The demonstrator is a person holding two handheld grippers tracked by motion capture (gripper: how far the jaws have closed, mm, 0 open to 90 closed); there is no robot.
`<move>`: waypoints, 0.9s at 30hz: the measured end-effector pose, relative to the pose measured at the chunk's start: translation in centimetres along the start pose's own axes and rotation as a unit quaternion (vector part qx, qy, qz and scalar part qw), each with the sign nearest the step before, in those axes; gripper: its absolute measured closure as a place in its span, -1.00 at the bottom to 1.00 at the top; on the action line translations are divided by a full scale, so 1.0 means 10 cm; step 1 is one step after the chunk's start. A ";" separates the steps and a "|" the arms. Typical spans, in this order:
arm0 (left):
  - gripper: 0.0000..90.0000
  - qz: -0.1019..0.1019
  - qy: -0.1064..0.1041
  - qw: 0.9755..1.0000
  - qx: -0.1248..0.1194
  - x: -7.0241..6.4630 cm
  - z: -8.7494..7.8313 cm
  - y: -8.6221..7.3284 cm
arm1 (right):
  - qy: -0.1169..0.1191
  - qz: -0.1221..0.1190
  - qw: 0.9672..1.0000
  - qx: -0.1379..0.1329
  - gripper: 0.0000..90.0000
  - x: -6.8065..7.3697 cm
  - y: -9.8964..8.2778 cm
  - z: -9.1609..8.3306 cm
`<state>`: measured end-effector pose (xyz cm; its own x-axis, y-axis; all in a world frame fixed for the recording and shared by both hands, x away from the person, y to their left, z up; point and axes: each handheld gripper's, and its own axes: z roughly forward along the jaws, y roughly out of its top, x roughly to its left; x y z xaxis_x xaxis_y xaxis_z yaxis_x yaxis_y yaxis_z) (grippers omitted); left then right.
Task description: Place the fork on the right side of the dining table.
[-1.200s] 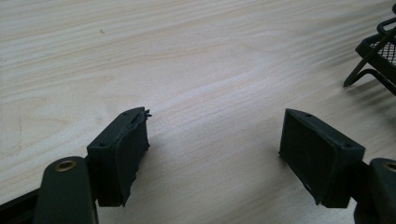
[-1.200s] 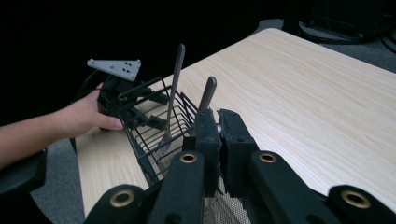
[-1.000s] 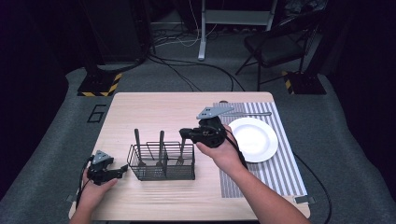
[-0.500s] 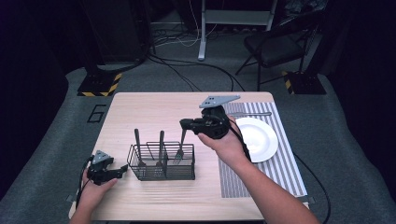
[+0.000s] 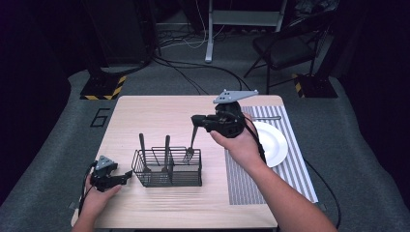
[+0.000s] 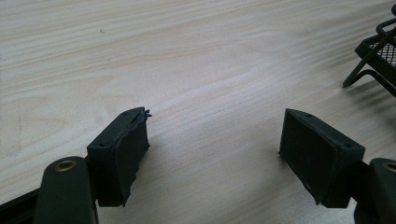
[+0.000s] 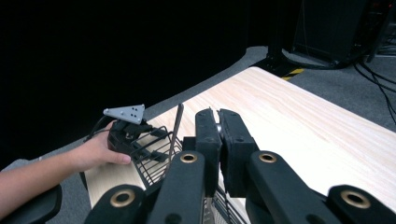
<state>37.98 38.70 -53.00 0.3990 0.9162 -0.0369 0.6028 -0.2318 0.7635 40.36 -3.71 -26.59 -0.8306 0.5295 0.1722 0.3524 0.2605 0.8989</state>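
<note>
right gripper (image 5: 197, 120) aloft, fork (image 5: 190, 145) dangling

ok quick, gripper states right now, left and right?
Left gripper: open, nothing between the jaws, resting low on the table.
Right gripper: shut on the fork, holding it by the handle, tines down over the wire basket.

Pale, smooth matt wood table (image 5: 154, 116); black wire-mesh metal caddy (image 5: 169, 168); shiny metal fork (image 5: 190, 145); glossy white plate (image 5: 275, 145); striped cloth placemat (image 5: 290, 174).

Black grippers (image 5: 196, 119) with brass screws, grey plates.
</note>
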 end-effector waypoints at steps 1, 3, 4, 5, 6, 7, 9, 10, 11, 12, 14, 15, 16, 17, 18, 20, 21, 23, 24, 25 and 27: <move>-0.47 0.001 -0.001 1.000 0.004 0.00 -0.01 0.00 | -0.001 0.000 1.000 -0.002 0.93 0.00 0.01 -0.02; -0.47 0.001 -0.001 1.000 0.001 0.00 0.00 0.00 | -0.005 0.000 1.000 -0.006 0.93 -0.01 0.03 -0.05; -0.48 0.000 0.000 1.000 0.000 0.00 0.00 0.00 | -0.008 0.000 1.000 -0.008 0.93 -0.02 0.04 -0.08; -0.47 0.000 0.000 1.000 0.000 0.00 0.00 0.00 | -0.008 0.000 1.000 -0.008 0.93 -0.02 0.04 -0.08; -0.47 0.000 0.000 1.000 0.000 0.00 0.00 0.00 | -0.010 0.002 1.000 -0.008 0.93 -0.02 0.05 -0.10; -0.48 0.000 -0.001 1.000 0.001 0.00 0.00 0.00 | -0.013 0.000 1.000 -0.010 0.93 -0.04 0.06 -0.13; -0.48 0.000 0.000 1.000 0.000 0.00 0.00 0.00 | -0.015 0.004 1.000 -0.011 0.93 -0.04 0.06 -0.15; -0.48 0.000 0.000 1.000 0.000 0.00 0.00 0.00 | -0.017 0.003 1.000 -0.013 0.93 -0.05 0.07 -0.17; -0.48 0.002 -0.001 1.000 0.005 0.00 -0.01 0.00 | -0.019 0.004 1.000 -0.014 0.93 -0.05 0.07 -0.19; -0.48 0.002 -0.001 1.000 0.004 0.00 -0.01 0.00 | -0.024 0.005 1.000 -0.015 0.93 -0.06 0.07 -0.23; -0.47 0.002 -0.001 1.000 0.004 0.00 -0.01 0.00 | -0.029 0.005 0.999 -0.019 0.93 -0.08 0.08 -0.28; -0.48 0.001 -0.001 1.000 0.004 0.00 -0.01 0.00 | -0.031 0.006 0.999 -0.021 0.93 -0.08 0.08 -0.30; -0.47 0.002 -0.001 1.000 0.004 0.00 -0.01 0.00 | -0.034 0.005 0.999 -0.022 0.93 -0.09 0.08 -0.33; -0.48 0.002 -0.001 1.000 0.005 0.00 -0.01 0.00 | -0.036 0.005 0.999 -0.023 0.93 -0.10 0.09 -0.35; -0.47 0.002 -0.001 1.000 0.005 0.00 -0.01 0.00 | -0.038 0.006 0.999 -0.024 0.93 -0.10 0.09 -0.37; -0.48 0.002 -0.001 1.000 0.005 0.00 -0.01 0.00 | -0.043 0.005 0.999 -0.027 0.93 -0.11 0.10 -0.43; -0.48 0.002 -0.001 1.000 0.005 0.00 -0.01 0.00 | -0.046 0.007 0.998 -0.029 0.93 -0.12 0.10 -0.46; -0.48 0.003 0.000 1.000 0.005 0.00 -0.01 0.00 | -0.047 0.009 0.998 -0.030 0.93 -0.13 0.10 -0.48; -0.48 0.003 0.000 1.000 0.005 0.00 -0.01 0.00 | -0.049 0.007 0.998 -0.032 0.93 -0.14 0.10 -0.51; -0.47 0.003 0.000 1.000 0.005 0.00 -0.01 0.01 | -0.051 0.007 0.998 -0.032 0.93 -0.15 0.10 -0.52; -0.48 0.003 0.000 1.000 0.005 0.00 0.00 0.01 | -0.056 0.007 0.998 -0.033 0.93 -0.16 0.09 -0.56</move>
<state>37.97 38.70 -52.93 0.4034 0.9145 -0.0323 0.6064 -0.2407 0.7578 39.62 -8.83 -23.81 -0.7708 0.6209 0.1428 0.3326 0.2009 0.9214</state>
